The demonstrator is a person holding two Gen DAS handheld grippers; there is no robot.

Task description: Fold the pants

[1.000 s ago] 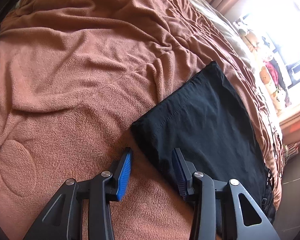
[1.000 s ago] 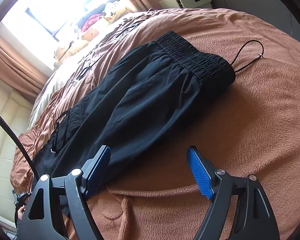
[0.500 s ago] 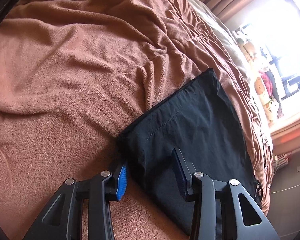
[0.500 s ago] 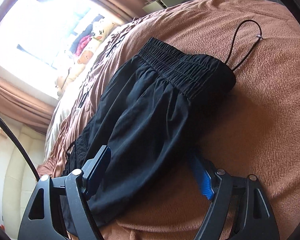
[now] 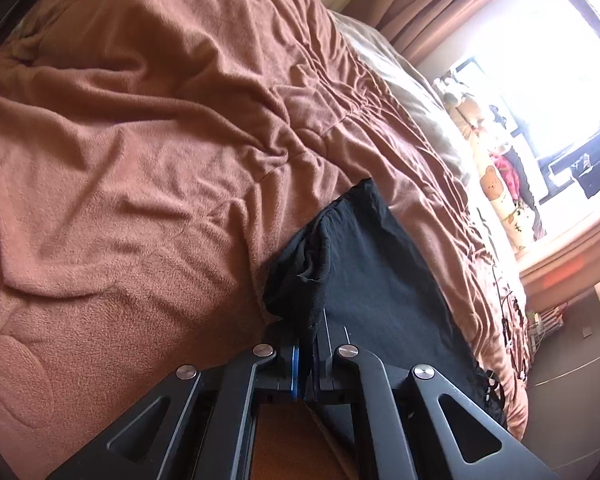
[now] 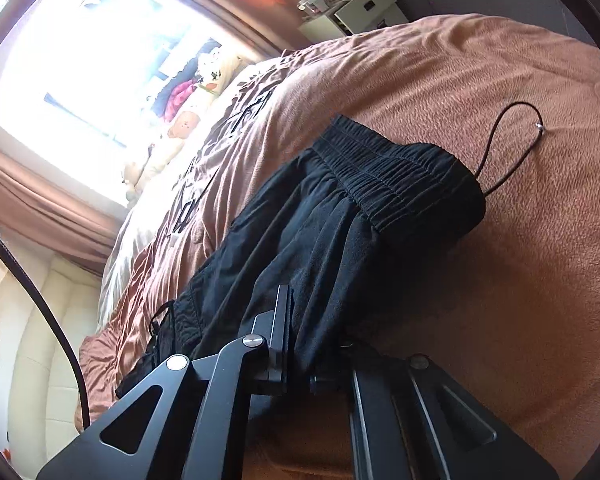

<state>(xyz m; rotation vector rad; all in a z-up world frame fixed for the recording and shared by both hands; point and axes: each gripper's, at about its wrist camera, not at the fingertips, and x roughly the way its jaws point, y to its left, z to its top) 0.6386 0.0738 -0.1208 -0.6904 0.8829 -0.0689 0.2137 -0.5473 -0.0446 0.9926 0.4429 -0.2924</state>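
Left gripper (image 5: 306,344) pinches the hem of the black pants (image 5: 380,280); right gripper (image 6: 300,344) clamps their side edge on the brown blanket (image 6: 520,280)

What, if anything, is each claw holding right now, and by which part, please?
Both hold the black pants. The left claw is shut on a hem corner at the leg end; the right claw pinches the near side edge below the elastic waistband.

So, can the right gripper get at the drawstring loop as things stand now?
Probably not at once. The right gripper is shut on the pants, so it would first have to let go. The drawstring loop itself lies uncovered on the brown blanket, past the waistband.
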